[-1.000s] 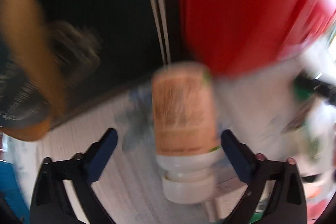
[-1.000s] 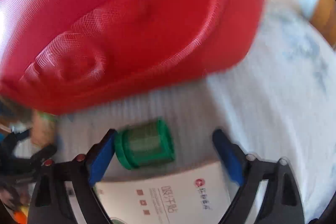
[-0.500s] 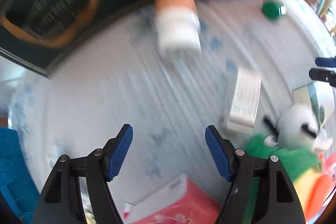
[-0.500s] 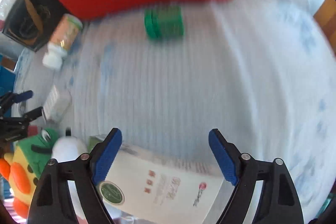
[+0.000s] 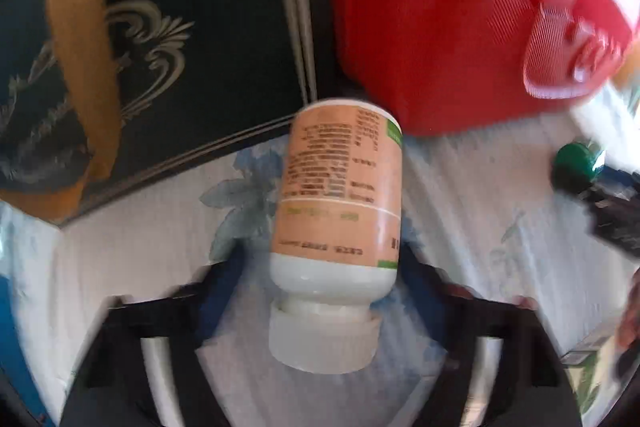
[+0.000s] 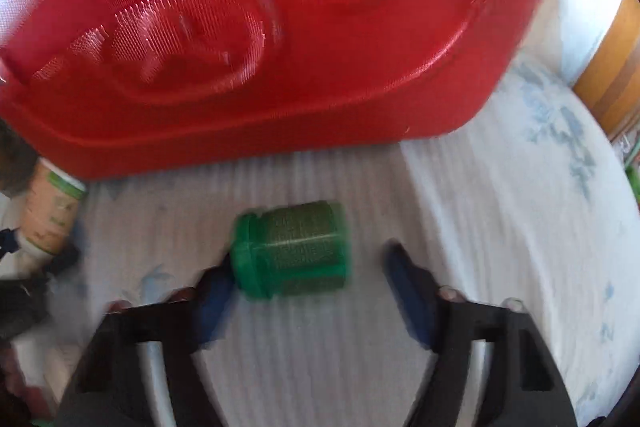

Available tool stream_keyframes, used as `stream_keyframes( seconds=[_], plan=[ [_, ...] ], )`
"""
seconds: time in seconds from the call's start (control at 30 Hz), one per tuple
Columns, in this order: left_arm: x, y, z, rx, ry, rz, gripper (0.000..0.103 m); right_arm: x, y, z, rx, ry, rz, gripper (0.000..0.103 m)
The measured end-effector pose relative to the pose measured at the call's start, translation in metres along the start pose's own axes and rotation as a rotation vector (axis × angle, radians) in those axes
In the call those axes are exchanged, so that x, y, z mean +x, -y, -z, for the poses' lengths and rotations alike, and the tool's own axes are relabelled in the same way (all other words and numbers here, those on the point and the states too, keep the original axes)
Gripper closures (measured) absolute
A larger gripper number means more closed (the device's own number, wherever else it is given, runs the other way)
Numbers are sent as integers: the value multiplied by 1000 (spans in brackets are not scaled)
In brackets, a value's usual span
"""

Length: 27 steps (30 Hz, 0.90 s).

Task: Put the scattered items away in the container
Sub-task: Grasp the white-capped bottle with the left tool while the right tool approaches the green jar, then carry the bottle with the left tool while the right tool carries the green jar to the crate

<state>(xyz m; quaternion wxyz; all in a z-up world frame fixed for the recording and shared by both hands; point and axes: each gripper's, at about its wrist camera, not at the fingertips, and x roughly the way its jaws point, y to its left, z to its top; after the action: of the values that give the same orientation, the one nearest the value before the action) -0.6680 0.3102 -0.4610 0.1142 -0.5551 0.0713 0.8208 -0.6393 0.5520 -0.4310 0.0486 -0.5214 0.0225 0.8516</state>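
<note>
A pill bottle (image 5: pixel 340 211) with a peach label and white cap lies on the tablecloth, cap toward me, between the fingers of my left gripper (image 5: pixel 324 287), which is open around it. It also shows in the right wrist view (image 6: pixel 48 215). A small green jar (image 6: pixel 294 251) lies on its side between the fingers of my right gripper (image 6: pixel 308 291), which is open; the left finger (image 6: pixel 214 301) is near its lid. The jar also shows in the left wrist view (image 5: pixel 574 167). The red container (image 6: pixel 260 39) stands just behind both items.
A dark box with gold ornament (image 5: pixel 160 47) stands left of the red container (image 5: pixel 432 15). The table has a white cloth with blue flowers (image 6: pixel 520 227). A wooden edge (image 6: pixel 612 67) is at the far right.
Both grippers have moved forward from a pulled-back position half a second ago. The pill bottle now lies between the left fingers and the green jar between the right fingers.
</note>
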Motion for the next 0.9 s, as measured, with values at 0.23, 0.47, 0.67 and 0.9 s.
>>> stream_keyframes(
  seconds=[0.23,0.47,0.67,0.9],
  plan=[
    [-10,-16,17,85,49,-70,51,-17,-6,10,-35,17,-71,57],
    [-72,-58,39,61,158,-178,51,-94,-35,23,-128,131,-170,57],
    [-155,-123,70,-5,206,-217,51,-171,-89,19,-203,221,-224,57],
    [-235,-167,114,-91,243,-271,51,-363,-121,7,-328,334,-267,57]
  ],
)
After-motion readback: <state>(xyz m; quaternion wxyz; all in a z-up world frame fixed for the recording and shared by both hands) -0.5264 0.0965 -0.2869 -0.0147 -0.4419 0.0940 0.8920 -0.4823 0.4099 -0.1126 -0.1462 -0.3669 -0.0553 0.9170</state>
